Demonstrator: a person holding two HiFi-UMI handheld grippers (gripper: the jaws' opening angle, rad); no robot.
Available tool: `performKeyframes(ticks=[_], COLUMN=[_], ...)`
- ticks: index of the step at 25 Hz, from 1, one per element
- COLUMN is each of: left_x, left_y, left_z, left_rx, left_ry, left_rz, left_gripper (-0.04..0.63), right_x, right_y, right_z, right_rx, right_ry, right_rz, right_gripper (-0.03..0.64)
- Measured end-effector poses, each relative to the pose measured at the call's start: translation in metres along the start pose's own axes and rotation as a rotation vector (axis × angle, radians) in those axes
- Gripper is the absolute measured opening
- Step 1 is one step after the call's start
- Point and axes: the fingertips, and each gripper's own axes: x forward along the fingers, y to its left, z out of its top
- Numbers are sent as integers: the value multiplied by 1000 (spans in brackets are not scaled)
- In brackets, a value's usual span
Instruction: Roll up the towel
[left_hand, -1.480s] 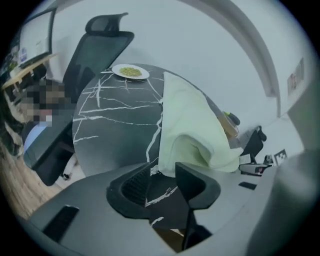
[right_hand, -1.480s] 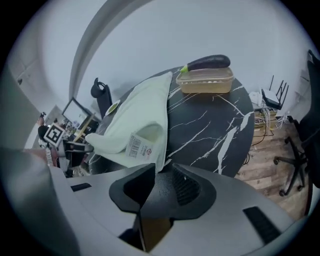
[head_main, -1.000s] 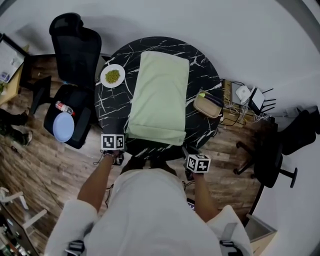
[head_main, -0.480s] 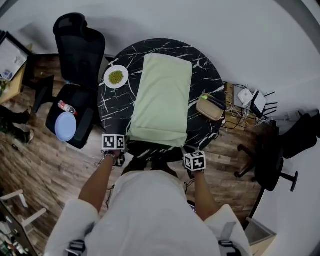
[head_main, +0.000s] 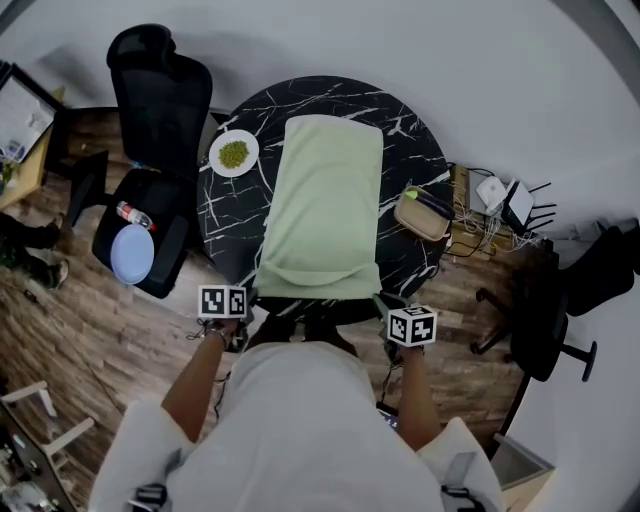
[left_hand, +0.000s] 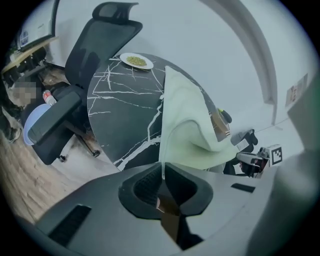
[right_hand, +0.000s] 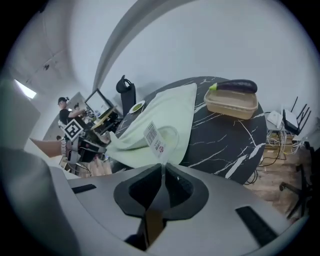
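A pale green towel (head_main: 328, 200) lies lengthwise on the round black marble table (head_main: 232, 215). Its near edge is raised off the table and sags in the middle. My left gripper (head_main: 249, 296) is shut on the near left corner, and the left gripper view shows the cloth (left_hand: 185, 135) pinched between the jaws. My right gripper (head_main: 380, 298) has just closed its jaws on the near right corner. In the right gripper view the towel (right_hand: 165, 117) rises from the jaws, with a white label (right_hand: 154, 139) hanging at that corner.
A white plate of green food (head_main: 233, 154) sits at the table's far left. A tan container with an eggplant (head_main: 420, 213) is at the right rim. A black office chair (head_main: 160, 100) holding a blue disc (head_main: 132, 253) stands left. Cables and a router (head_main: 500, 195) lie right.
The towel's near edge has come up off the table and now sags between the two grippers. Both grippers have risen and drawn slightly apart toward the person.
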Motion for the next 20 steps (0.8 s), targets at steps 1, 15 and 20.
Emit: performKeyframes(ticks=[1,15,20], left_x=[-2,-60,-69], left_y=[0,-28,-34], left_z=[-4,8,27], left_rx=[-2,134,121], left_ry=[6,-333,-345], left_rz=[-1,-49,-24], left_gripper=[17,17,17], right_x=[-1,-30,-27], right_y=[-1,18,15], right_z=[-6,3,39], right_rx=[9,60,62], right_ry=[16,-81,-90], right_rz=[-1,44,45], right_gripper=[15,16,18])
